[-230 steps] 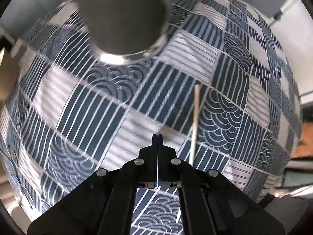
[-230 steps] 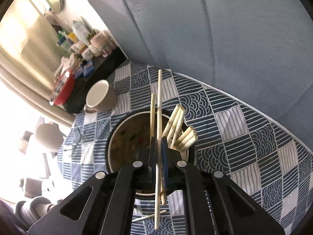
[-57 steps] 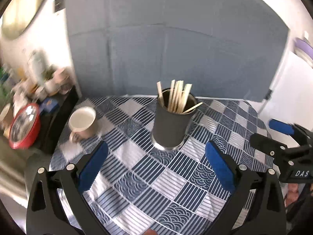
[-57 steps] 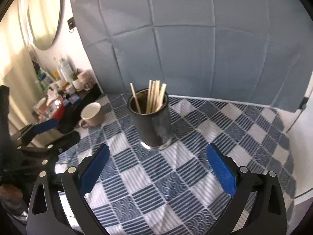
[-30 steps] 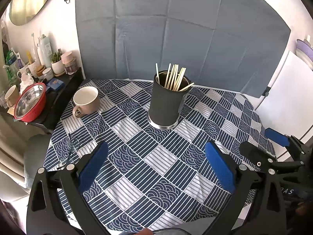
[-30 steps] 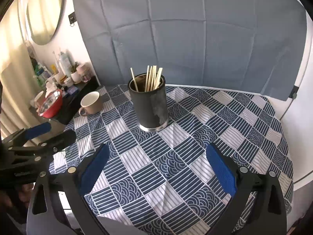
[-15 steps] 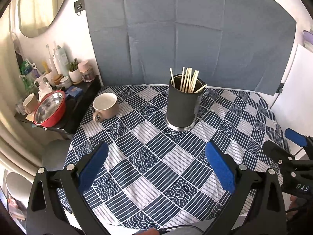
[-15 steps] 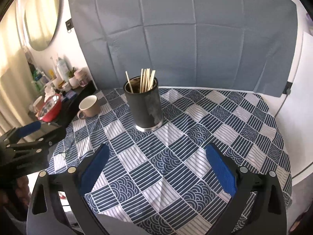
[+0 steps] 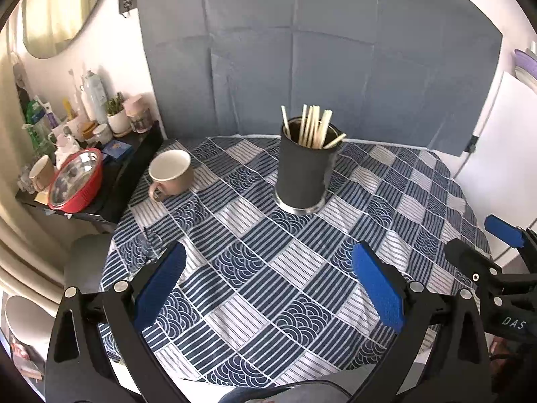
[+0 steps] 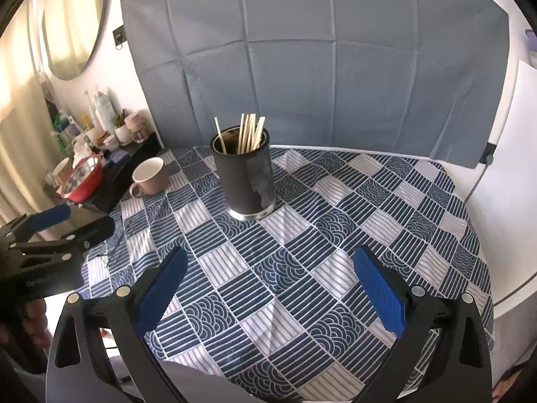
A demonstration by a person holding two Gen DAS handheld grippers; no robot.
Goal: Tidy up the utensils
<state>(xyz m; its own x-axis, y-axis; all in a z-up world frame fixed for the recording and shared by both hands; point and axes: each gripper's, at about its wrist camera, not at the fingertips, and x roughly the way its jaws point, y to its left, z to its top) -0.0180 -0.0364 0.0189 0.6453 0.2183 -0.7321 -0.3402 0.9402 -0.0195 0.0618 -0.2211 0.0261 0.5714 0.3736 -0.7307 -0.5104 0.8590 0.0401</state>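
A dark cylindrical holder stands upright near the far middle of the round table, with several pale wooden chopsticks sticking out of it. My left gripper hangs open over the near part of the table, nothing between its blue pads. My right gripper is open too, well back from the holder and empty. Each gripper shows at the edge of the other's view: the right gripper and the left gripper.
A beige mug sits left of the holder on the blue patterned tablecloth. A dark side shelf at the left holds a red lidded pot, bottles and jars. A grey backdrop hangs behind.
Both grippers have drawn back and up from the holder, which now looks smaller and farther. Earlier the right gripper was shut on a chopstick over the holder; both now stand open and empty.
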